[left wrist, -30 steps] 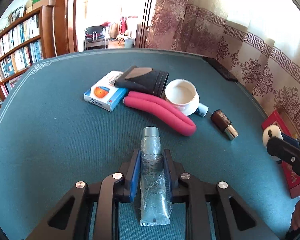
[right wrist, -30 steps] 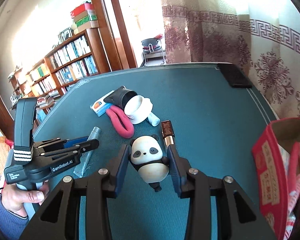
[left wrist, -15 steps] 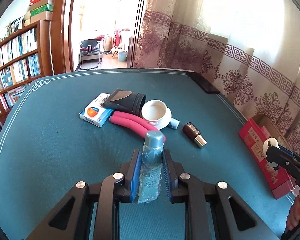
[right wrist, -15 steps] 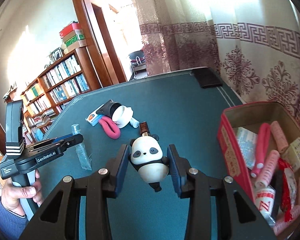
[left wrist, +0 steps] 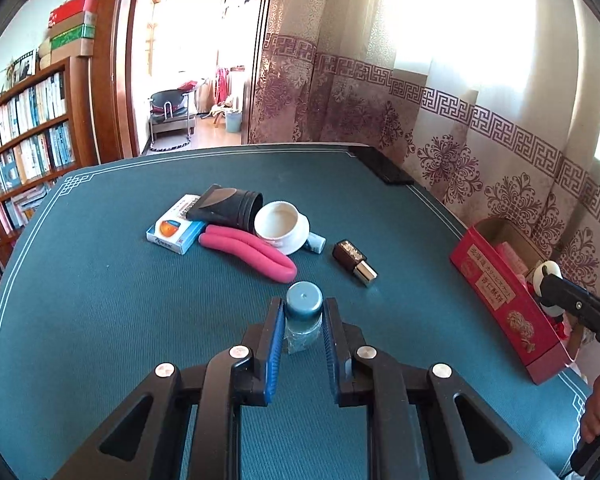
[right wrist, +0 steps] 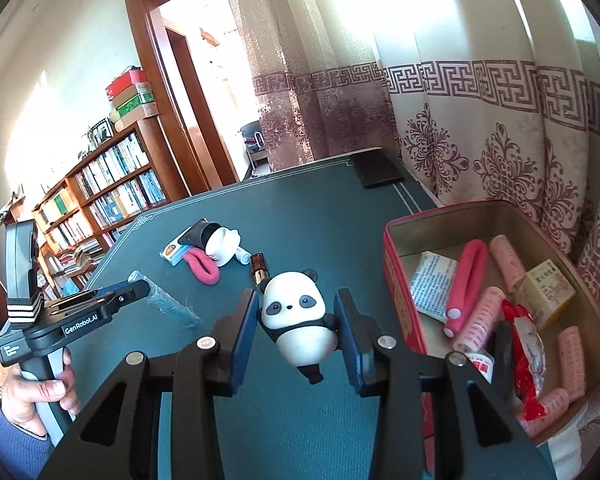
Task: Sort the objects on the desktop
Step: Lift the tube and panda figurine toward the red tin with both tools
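A: Left gripper (left wrist: pixel 303 322)?
B: Clamped on the tube (left wrist: pixel 302 318), cap end forward, held clear above the table (left wrist: pixel 100 320). From the right wrist view the tube sticks out past the jaws, tail end crinkled.
A: Right gripper (right wrist: pixel 298 322)?
B: Closed on the panda (right wrist: pixel 297 320), pads on both its sides, off the table, just left of the red box (right wrist: pixel 400 280).
A: Box contents?
B: Pink rollers, a folded pink foam stick, a paper leaflet, a small carton, a red wrapper. Open top, sits at the table's right edge by the curtain.
A: What remains on the table?
B: Mid-table cluster: lipstick (left wrist: pixel 354 261) nearest and apart; then pink foam loop (left wrist: pixel 248 248), white cup (left wrist: pixel 283 226) tipped on its side, black cylinder (left wrist: pixel 230 208) lying on the blue-white carton (left wrist: pixel 172 232). A small white-blue tube (left wrist: pixel 315 243) pokes out behind the cup. Far edge: a flat black item (left wrist: pixel 384 166).
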The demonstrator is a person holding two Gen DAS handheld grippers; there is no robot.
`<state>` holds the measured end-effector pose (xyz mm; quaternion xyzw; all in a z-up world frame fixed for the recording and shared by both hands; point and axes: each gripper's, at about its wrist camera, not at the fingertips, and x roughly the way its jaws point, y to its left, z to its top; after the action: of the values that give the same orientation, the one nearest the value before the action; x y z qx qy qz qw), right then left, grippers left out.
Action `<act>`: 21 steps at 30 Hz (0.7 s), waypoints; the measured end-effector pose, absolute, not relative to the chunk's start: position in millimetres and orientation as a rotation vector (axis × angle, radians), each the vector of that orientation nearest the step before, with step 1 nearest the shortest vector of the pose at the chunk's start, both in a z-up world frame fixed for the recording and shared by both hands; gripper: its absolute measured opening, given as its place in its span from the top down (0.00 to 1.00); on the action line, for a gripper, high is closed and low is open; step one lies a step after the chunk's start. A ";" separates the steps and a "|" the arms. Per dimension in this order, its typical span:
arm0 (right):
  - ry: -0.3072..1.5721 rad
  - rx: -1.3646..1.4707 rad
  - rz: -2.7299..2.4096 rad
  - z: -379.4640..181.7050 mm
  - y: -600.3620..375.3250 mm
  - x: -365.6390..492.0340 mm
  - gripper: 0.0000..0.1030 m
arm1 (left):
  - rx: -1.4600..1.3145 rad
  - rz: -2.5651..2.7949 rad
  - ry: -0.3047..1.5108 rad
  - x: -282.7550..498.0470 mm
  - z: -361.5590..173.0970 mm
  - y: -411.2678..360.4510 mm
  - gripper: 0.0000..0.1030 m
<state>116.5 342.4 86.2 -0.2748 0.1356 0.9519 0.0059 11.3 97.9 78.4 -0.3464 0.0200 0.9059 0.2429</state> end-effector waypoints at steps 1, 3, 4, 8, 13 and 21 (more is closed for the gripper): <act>0.423 -0.863 2.980 85.5 342.5 117.6 0.58 | -0.949 2.475 0.054 14.6 77.4 96.5 0.81; 0.425 -0.872 2.980 83.8 342.2 118.9 0.58 | -0.957 2.474 0.060 21.4 74.5 93.0 0.81; 0.427 -0.878 2.980 82.3 341.8 118.9 0.58 | -0.960 2.474 0.063 22.8 73.3 92.1 0.81; 0.433 -0.896 2.985 78.9 339.4 119.1 0.58 | -1.010 2.471 0.039 17.8 61.4 89.8 0.80; 0.416 -0.887 2.989 80.6 338.3 123.8 0.58 | -1.030 2.446 0.020 8.1 50.5 97.6 0.80; 0.439 -0.897 2.965 76.9 346.8 124.3 0.58 | -1.109 2.422 0.038 2.9 31.5 99.9 0.80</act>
<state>124.3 346.8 76.9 -0.2866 0.1402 0.9477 0.0065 2.9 99.9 31.5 -0.4046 0.0137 0.8833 0.2364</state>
